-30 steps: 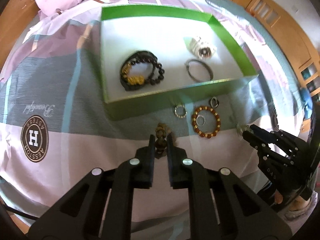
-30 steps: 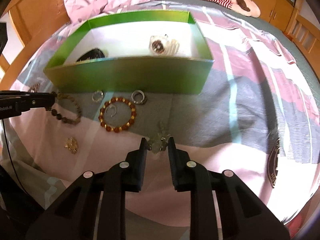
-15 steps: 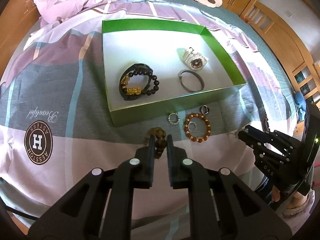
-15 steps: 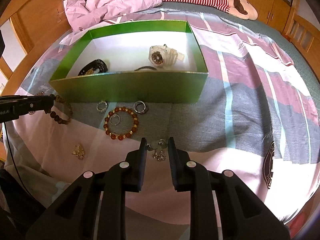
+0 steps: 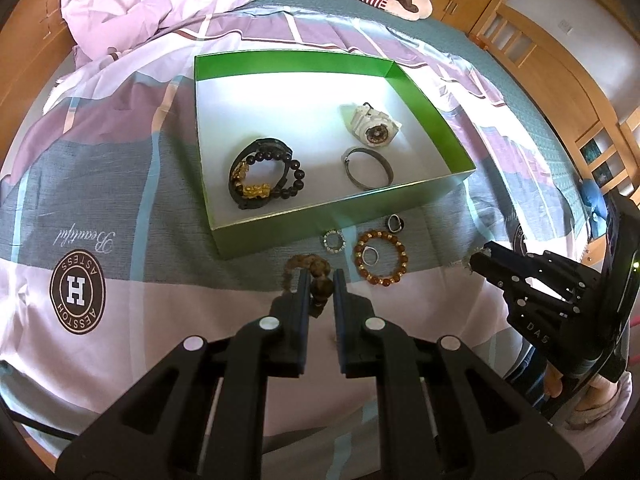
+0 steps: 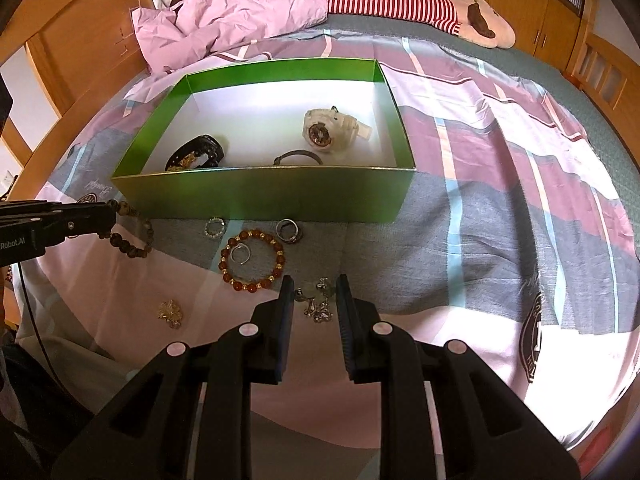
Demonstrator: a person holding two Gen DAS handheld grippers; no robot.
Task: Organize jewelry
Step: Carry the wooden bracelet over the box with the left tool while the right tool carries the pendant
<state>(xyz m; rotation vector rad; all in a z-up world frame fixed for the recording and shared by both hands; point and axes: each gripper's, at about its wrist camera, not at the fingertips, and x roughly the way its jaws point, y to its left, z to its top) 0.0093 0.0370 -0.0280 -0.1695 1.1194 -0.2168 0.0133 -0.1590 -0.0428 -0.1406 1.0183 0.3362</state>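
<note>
A green box (image 5: 280, 229) (image 6: 264, 196) with a white floor lies on the bed. It holds a white watch (image 5: 372, 126), a dark bangle (image 5: 368, 168) and black and gold bead bracelets (image 5: 262, 180). My left gripper (image 5: 319, 280) is shut on a brown bead bracelet (image 5: 316, 276) (image 6: 128, 240), lifted above the sheet before the box. My right gripper (image 6: 314, 288) is partly open, its fingers either side of a small silver trinket (image 6: 318, 302) lying on the sheet. An amber bead bracelet (image 6: 252, 260), silver rings (image 6: 290, 231) and a gold charm (image 6: 170, 312) lie loose.
A crumpled pink quilt (image 6: 232, 16) and a striped plush toy (image 6: 420, 8) lie at the head of the bed. Wooden cupboards (image 5: 560, 60) stand on the right. The bed edge is close below both grippers.
Both grippers have risen and drawn back from the box. The left keeps the brown bracelet. The right gripper's fingers have spread apart, and the silver trinket now lies on the sheet between them.
</note>
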